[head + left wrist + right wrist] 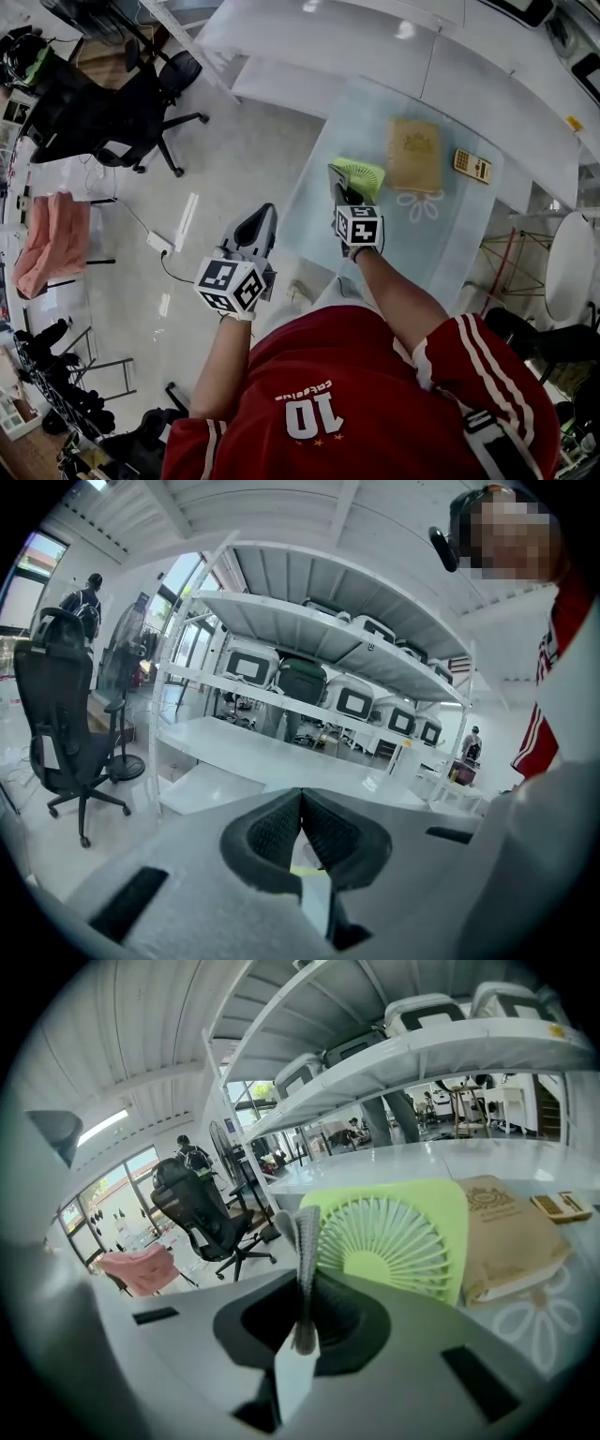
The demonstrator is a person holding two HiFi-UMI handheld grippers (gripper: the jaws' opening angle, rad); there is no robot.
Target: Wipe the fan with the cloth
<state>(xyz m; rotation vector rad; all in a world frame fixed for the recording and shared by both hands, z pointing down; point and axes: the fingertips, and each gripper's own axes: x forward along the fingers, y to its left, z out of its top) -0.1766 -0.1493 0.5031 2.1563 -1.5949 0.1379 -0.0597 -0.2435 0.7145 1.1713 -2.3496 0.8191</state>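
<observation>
Cloth [307, 1232] was pinched in the right gripper's [305, 1283] closed jaws, sticking up past the tips. Green fan [403, 1241] sat just ahead of it on the glass table [455, 248]. Left gripper [301, 803] hung off to the side, jaws together on nothing.

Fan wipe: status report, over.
Left gripper shut, empty. Right gripper shut on cloth. Fan directly ahead of cloth. Brown bag beside fan, path clear.
</observation>
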